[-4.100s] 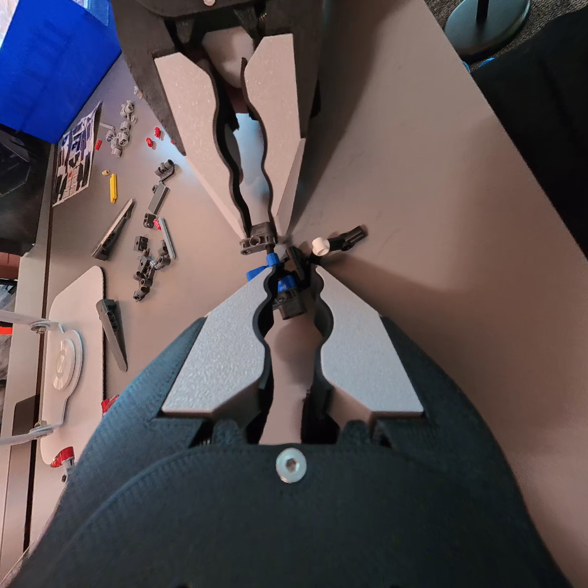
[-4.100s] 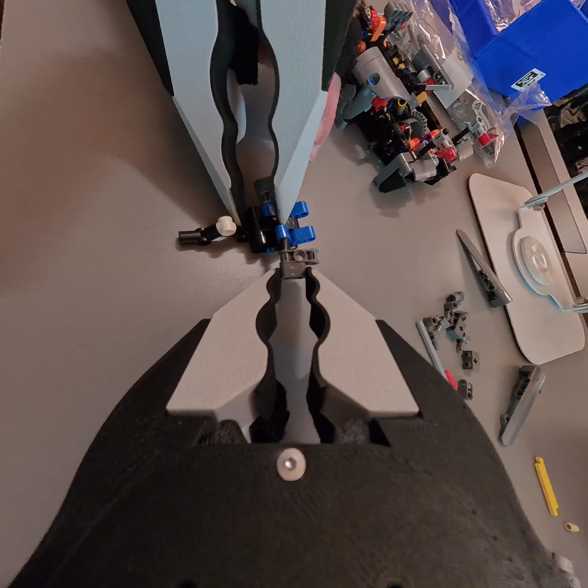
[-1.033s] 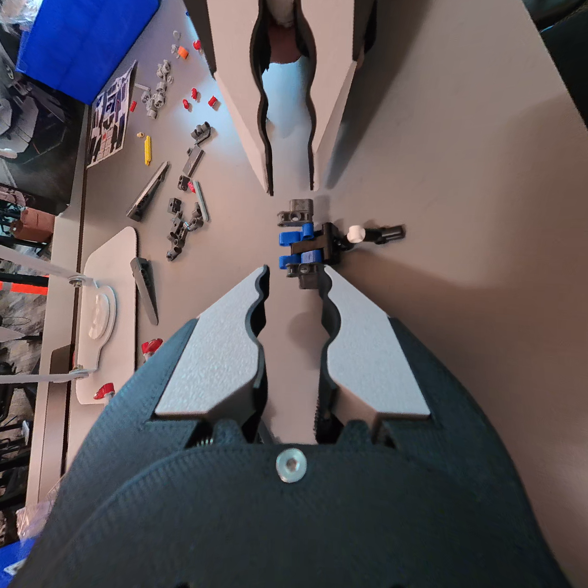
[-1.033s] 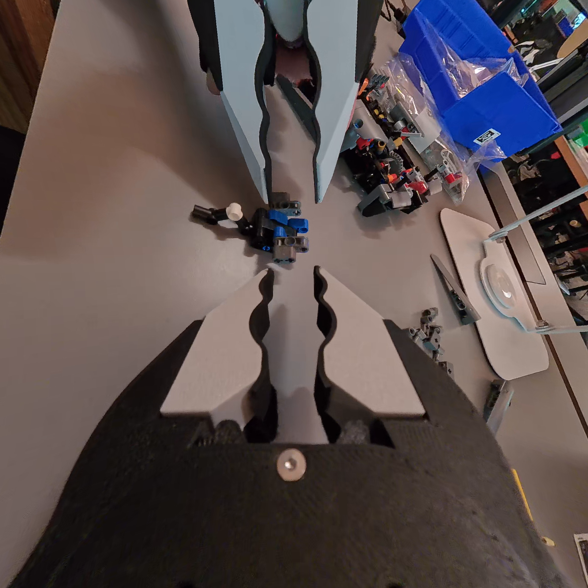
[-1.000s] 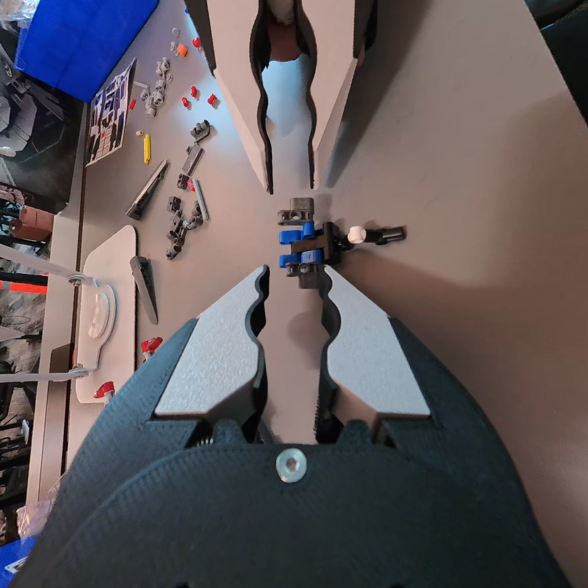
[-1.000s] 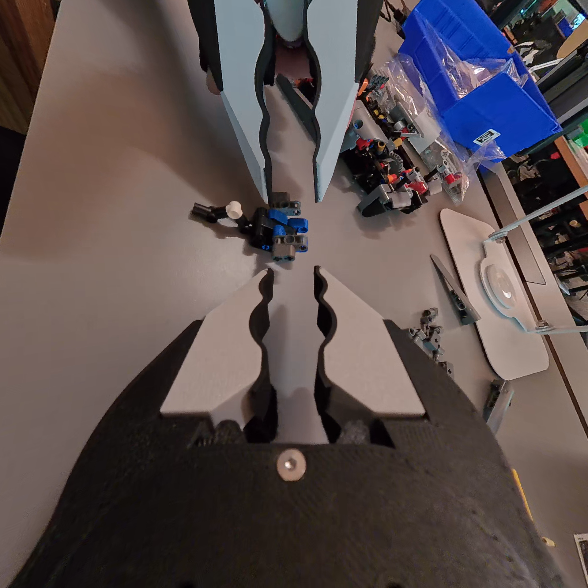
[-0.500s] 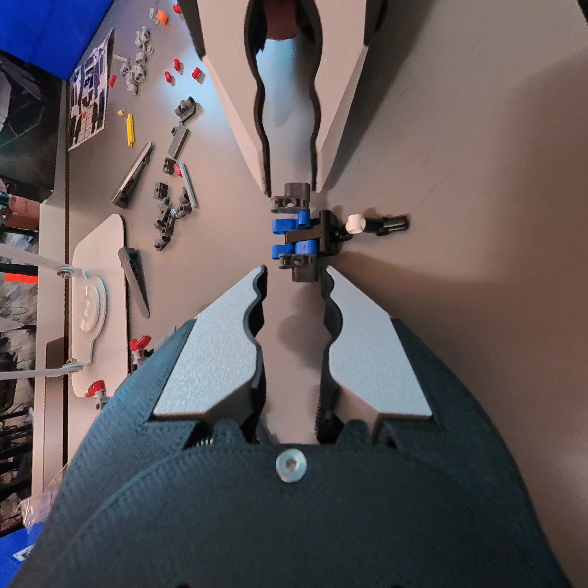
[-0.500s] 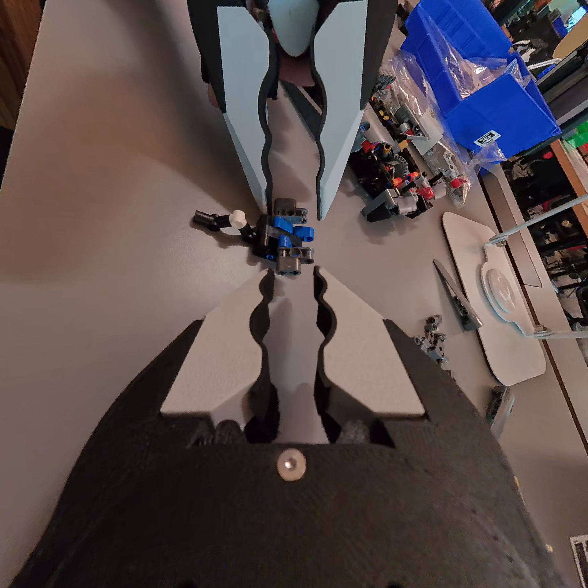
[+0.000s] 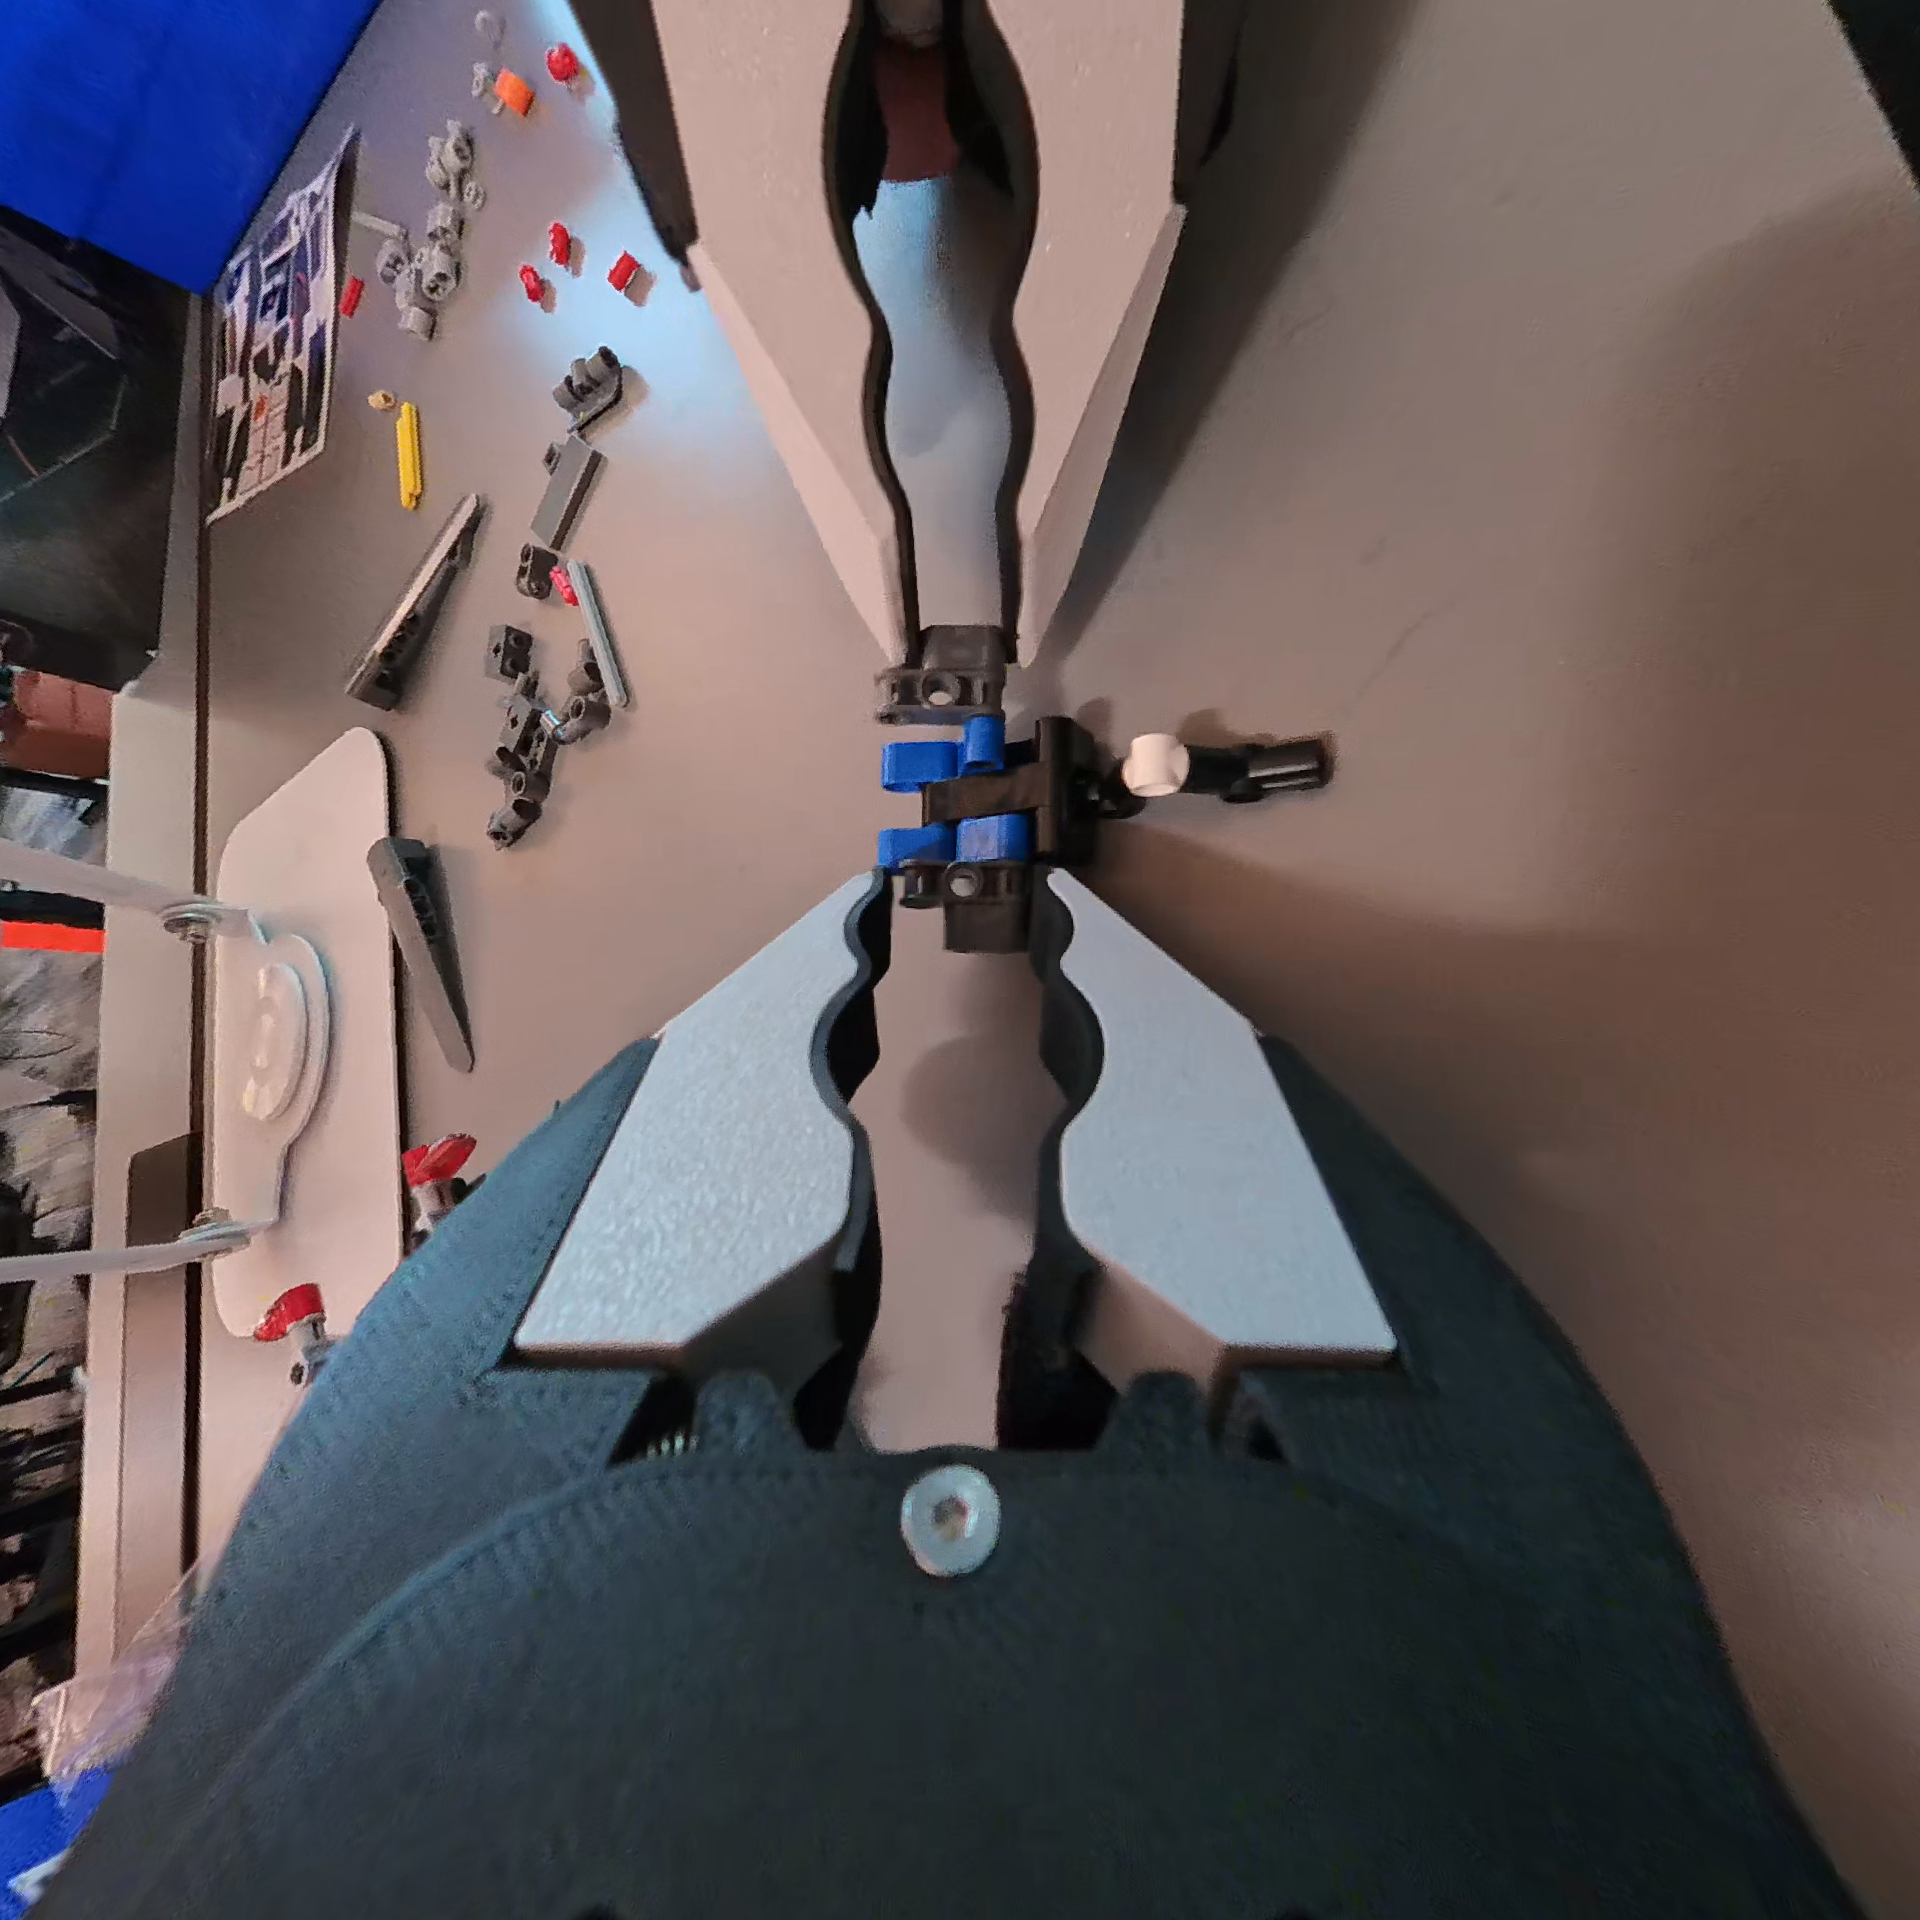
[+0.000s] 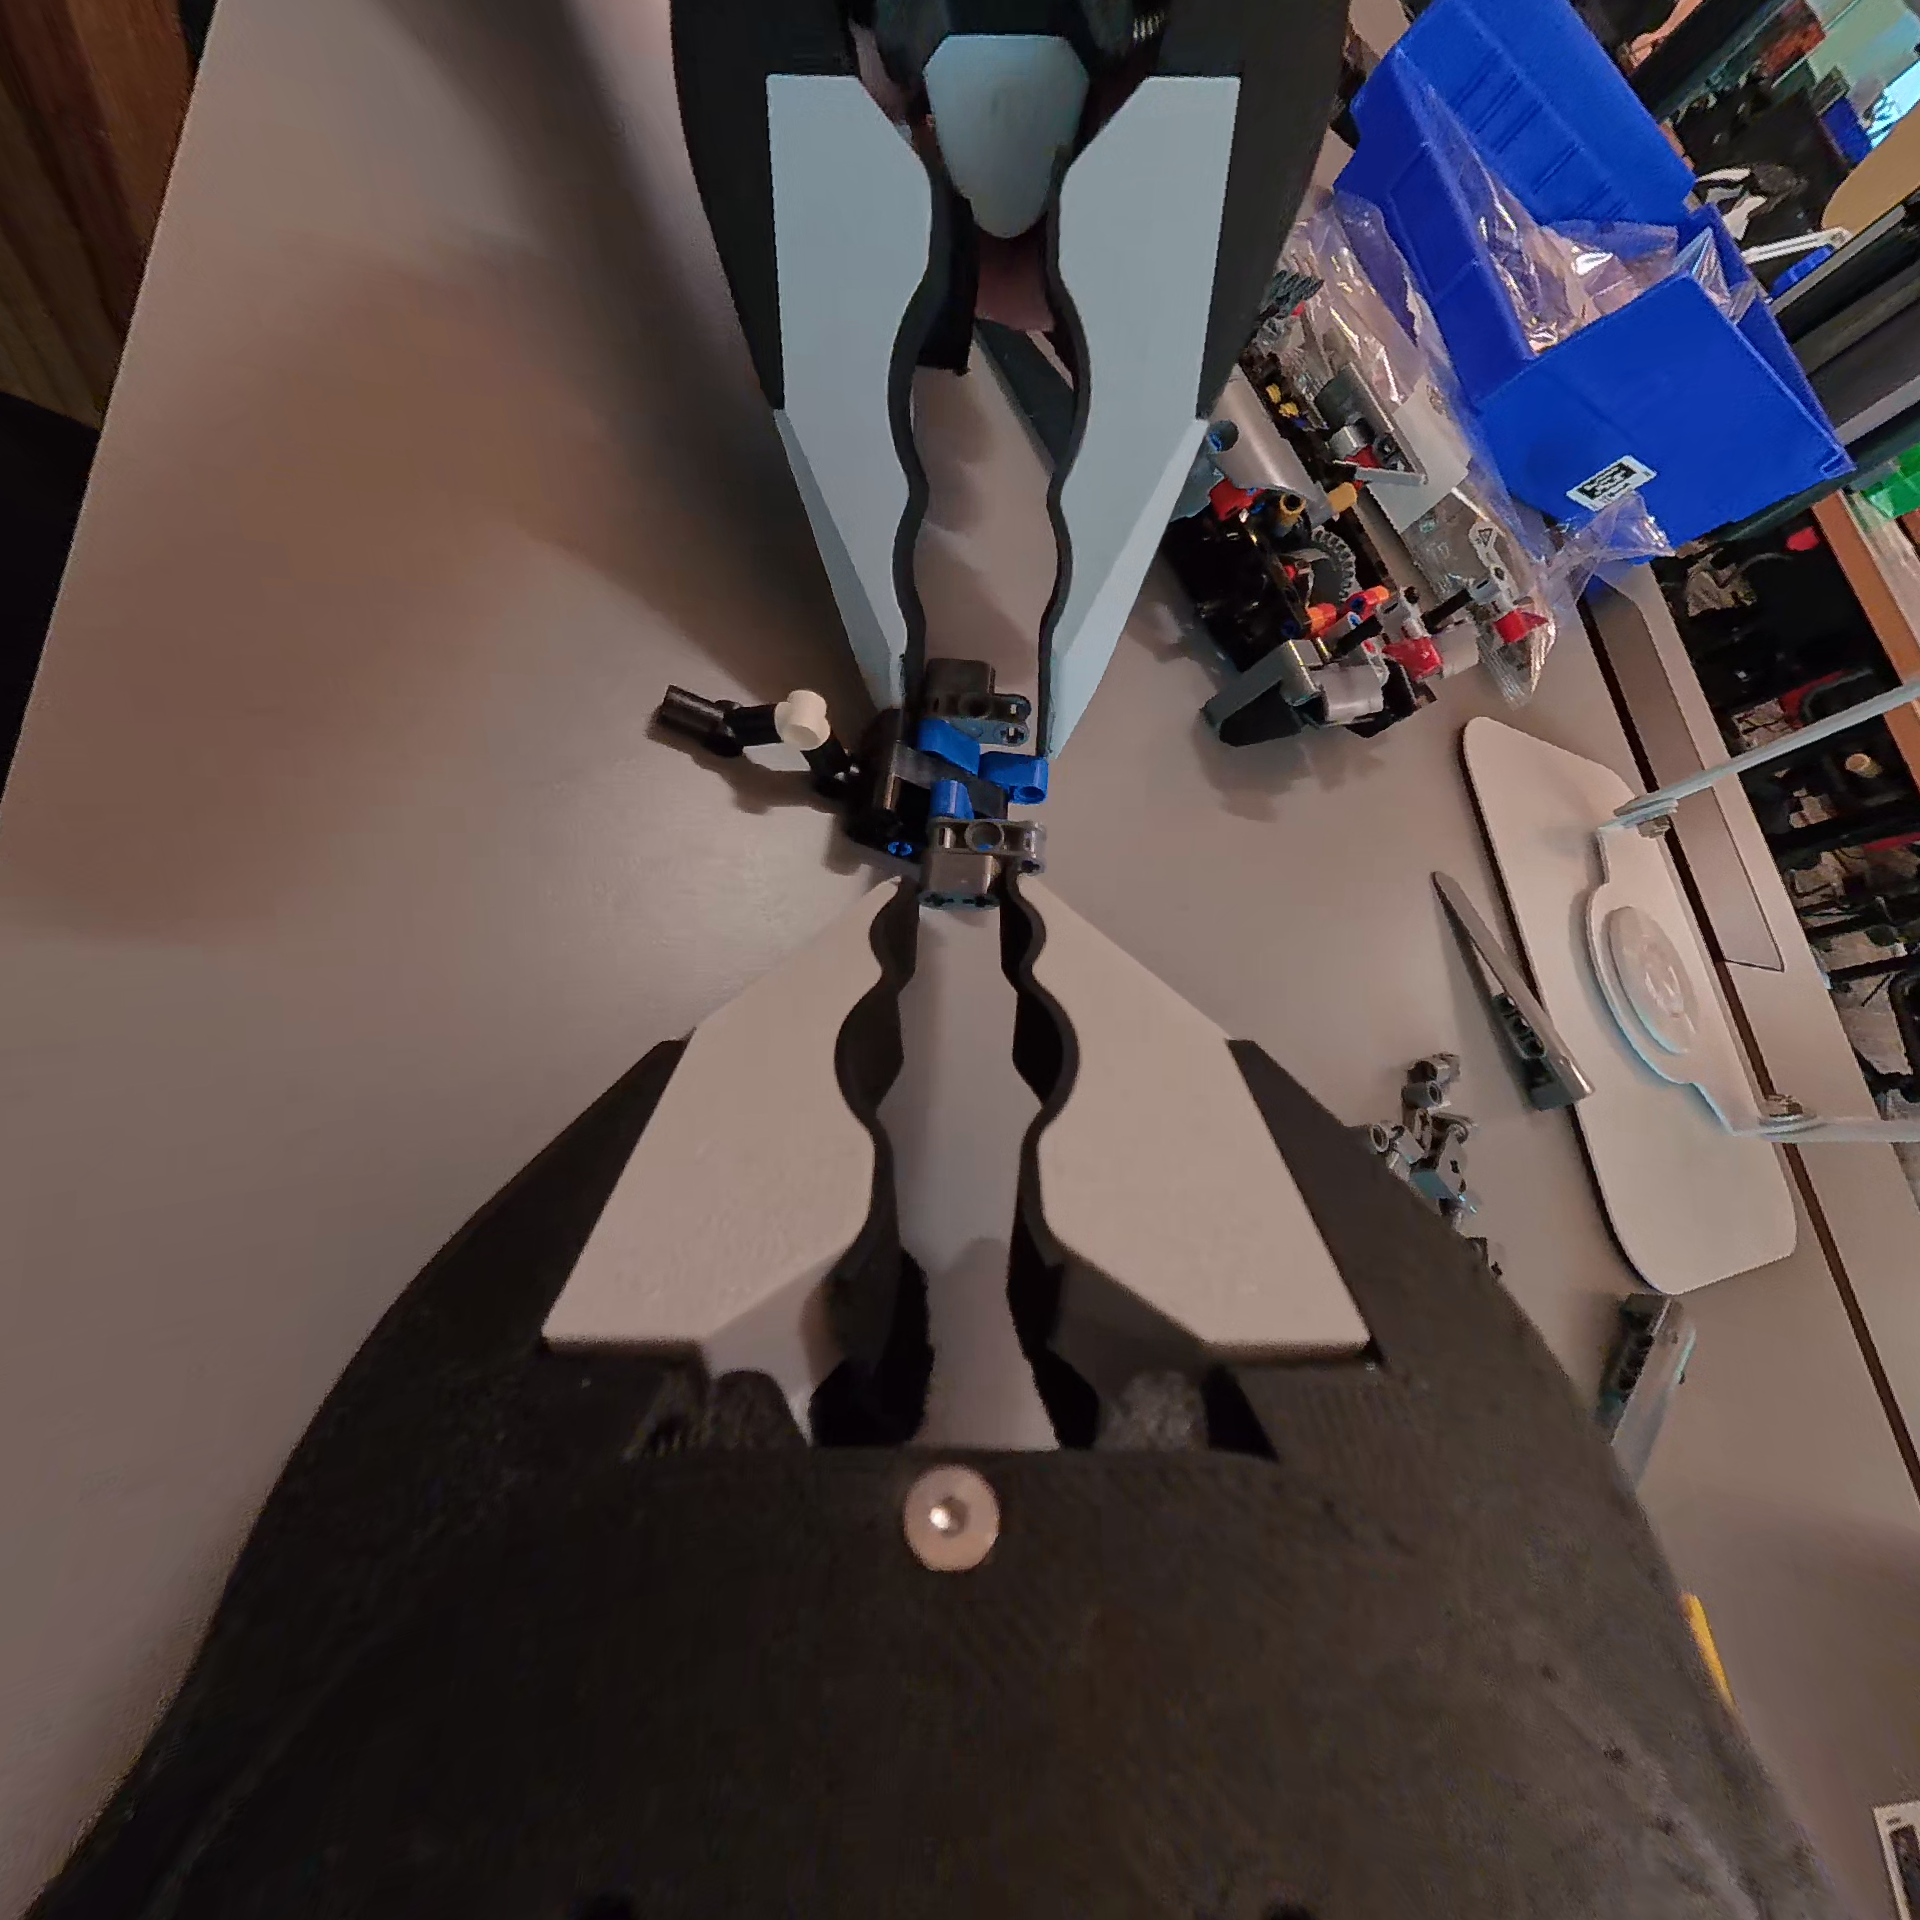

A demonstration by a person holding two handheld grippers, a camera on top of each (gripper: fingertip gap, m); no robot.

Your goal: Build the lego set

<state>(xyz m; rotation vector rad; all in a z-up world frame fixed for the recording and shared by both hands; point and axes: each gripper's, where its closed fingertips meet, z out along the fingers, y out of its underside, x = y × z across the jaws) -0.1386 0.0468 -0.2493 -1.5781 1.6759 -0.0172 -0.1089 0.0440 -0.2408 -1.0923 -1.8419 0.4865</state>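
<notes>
A small lego assembly [image 9: 977,790] of blue, black and dark grey connectors lies on the grey table, with a white ball piece [image 9: 1155,764] and a black pin [image 9: 1268,769] sticking out one side. My left gripper [image 9: 966,899] is open, its tips on either side of one grey end connector. My right gripper [image 10: 951,888] faces it from the opposite side, its tips closed on the other grey end connector [image 10: 961,883]. The assembly [image 10: 956,779] sits between both grippers. The right gripper also shows at the top of the left wrist view [image 9: 964,644].
Loose grey, red and yellow pieces [image 9: 540,717] and a printed sheet [image 9: 275,343] lie to one side. A dark wedge piece [image 9: 421,945] lies by a white stand base [image 10: 1621,1039]. A partly built model [image 10: 1309,644], a plastic bag [image 10: 1403,499] and blue bins [image 10: 1621,343] stand beyond. My left and right fingertips are right by each other.
Both grippers have moved in toward the assembly from opposite ends. Their tips now bracket its grey end connectors, and the right gripper's jaws have narrowed onto its end.
</notes>
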